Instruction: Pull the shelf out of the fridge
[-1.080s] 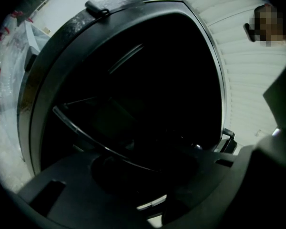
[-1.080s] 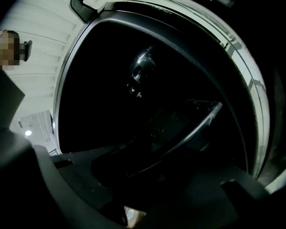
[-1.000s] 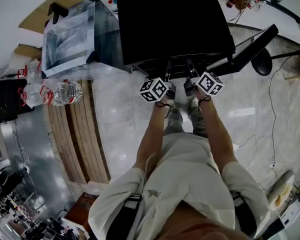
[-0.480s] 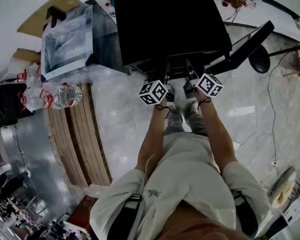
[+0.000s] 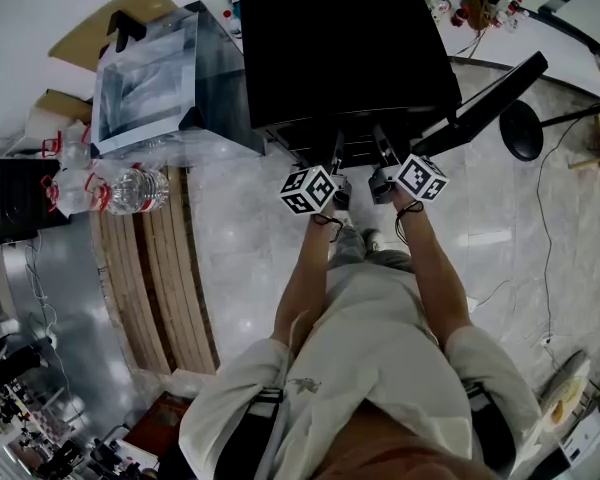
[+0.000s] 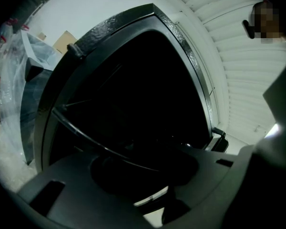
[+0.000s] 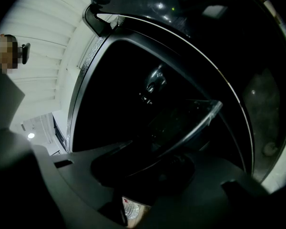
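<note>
— Clear shelf (image 7: 196, 116), where's it sitting?
— Inside the black fridge (image 5: 340, 48), its rim at the front edge of the opening.
— And the claws?
— Left gripper (image 5: 336, 158) and right gripper (image 5: 382, 158) are side by side, each pinched nearly closed on that rim.

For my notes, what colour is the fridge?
The fridge is black; the head view shows it best.

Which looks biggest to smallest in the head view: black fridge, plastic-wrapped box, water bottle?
black fridge, largest
plastic-wrapped box, next
water bottle, smallest
The fridge top sits nearer the camera, so it may look extra big.
</note>
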The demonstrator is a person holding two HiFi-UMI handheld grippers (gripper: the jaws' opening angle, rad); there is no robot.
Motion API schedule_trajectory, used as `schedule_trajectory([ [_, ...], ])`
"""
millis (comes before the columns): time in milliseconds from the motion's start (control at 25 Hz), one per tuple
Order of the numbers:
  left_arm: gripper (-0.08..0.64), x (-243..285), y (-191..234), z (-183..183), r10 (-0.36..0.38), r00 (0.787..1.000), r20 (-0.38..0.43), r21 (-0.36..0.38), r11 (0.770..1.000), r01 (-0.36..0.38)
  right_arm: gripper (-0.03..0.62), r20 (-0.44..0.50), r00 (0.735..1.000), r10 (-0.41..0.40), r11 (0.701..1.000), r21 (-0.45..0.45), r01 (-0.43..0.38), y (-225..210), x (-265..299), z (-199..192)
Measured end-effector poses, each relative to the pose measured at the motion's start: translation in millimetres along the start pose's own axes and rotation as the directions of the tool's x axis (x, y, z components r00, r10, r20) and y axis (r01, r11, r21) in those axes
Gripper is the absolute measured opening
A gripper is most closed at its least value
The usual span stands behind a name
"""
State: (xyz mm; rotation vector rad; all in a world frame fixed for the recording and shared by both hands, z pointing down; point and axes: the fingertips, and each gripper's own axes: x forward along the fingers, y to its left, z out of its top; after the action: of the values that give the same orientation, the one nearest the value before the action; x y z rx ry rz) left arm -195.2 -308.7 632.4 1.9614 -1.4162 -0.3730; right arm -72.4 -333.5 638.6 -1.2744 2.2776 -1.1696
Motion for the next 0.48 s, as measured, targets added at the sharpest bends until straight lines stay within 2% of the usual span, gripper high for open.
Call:
schedule_trajectory([
  [480,0.155,-20.0,-18.5,-4.0,0.016,1.0,0.015,0.004,1.0,-0.016,0.12,-0.042,0.999,0.015,1.0,0.011,-0.015,10.4,-23.1,1.5],
])
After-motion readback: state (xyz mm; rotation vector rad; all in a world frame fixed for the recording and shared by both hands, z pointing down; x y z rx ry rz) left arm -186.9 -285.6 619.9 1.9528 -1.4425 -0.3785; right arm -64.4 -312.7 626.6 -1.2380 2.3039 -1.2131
